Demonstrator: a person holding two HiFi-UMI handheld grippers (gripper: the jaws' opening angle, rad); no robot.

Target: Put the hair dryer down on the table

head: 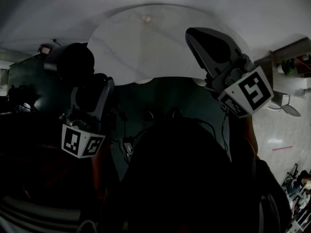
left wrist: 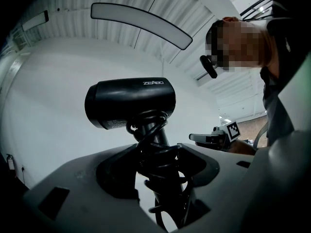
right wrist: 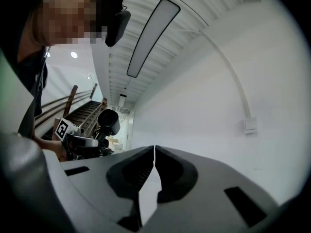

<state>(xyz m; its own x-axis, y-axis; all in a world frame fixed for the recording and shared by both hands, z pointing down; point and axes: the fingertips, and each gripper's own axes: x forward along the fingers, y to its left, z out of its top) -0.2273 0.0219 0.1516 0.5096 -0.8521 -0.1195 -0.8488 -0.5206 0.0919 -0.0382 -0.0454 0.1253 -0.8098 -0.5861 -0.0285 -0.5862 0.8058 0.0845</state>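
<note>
A black hair dryer (left wrist: 131,101) stands upright with its cord coiled round the handle, and my left gripper (left wrist: 155,154) is shut on that handle. In the head view the hair dryer (head: 70,62) is a dark shape at the left, above the left gripper (head: 90,84), beside the round white table (head: 146,47). My right gripper (right wrist: 154,149) is shut with nothing between its jaws. It is raised over the table's right side in the head view, right gripper (head: 194,33). Both grippers point upward toward wall and ceiling. The right gripper view shows the hair dryer (right wrist: 108,122) small at the left.
A small pale object (head: 146,19) lies at the table's far side. The person's dark torso (head: 184,178) fills the lower head view. Long ceiling lights (left wrist: 141,21) and white walls surround. A staircase (right wrist: 82,110) rises at the left of the right gripper view.
</note>
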